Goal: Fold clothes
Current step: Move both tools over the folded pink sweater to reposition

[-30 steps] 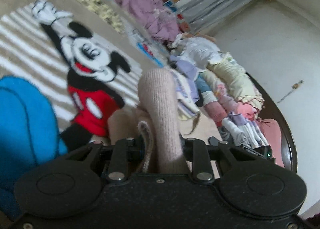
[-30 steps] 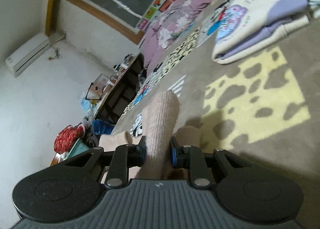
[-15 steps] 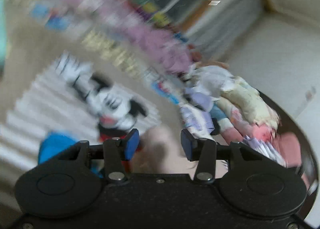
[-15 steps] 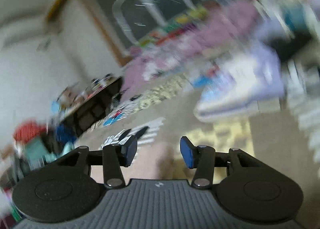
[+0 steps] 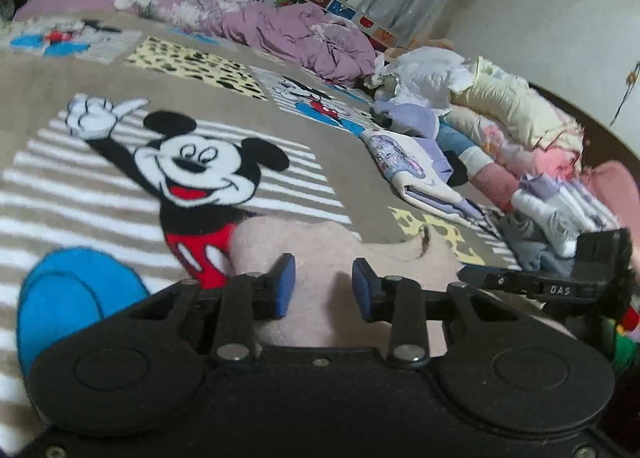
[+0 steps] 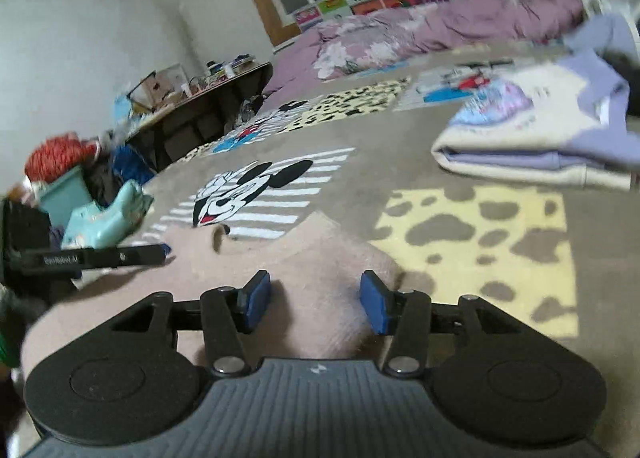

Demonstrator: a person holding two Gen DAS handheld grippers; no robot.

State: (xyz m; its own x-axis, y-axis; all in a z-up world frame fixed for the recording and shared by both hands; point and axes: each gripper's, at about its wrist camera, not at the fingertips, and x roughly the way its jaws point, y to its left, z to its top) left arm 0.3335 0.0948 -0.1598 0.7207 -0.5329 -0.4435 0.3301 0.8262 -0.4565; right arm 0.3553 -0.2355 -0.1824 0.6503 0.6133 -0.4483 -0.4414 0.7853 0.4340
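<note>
The left gripper (image 5: 323,284) hangs with its blue-padded jaws spread wide and nothing between them, poised just above the pale pink fuzzy knitted garment (image 5: 320,246) that lies flat on the bed below; the right gripper (image 6: 314,302) stands the same way — jaws parted, holding nothing, over the other end of that same garment (image 6: 320,258). Each gripper shows in the other's view as a black bar at the edge, so the two sit side by side along the near hem, which I judge suits a fold made with both hands at once: with the cloth laid out and both jaws free, either could drop onto an edge for the next fold. The garment's neckline lies toward the far side, its small dark loop visible near the top edge. Under it spreads a beige plush Mickey Mouse blanket (image 5: 100,70) with striped and yellow spotted panels, soft enough that I expect the pads would sink a little when pressing down. Beyond, to the right, rests a folded white and lilac printed sweatshirt (image 6: 532,130) — likely finished work — and past it an unsorted heap of pastel clothes (image 5: 516,126). A rumpled mauve floral quilt (image 5: 280,26) lines the window wall, and a cluttered dark wooden table (image 6: 200,106) stands by the bed on the left.
</note>
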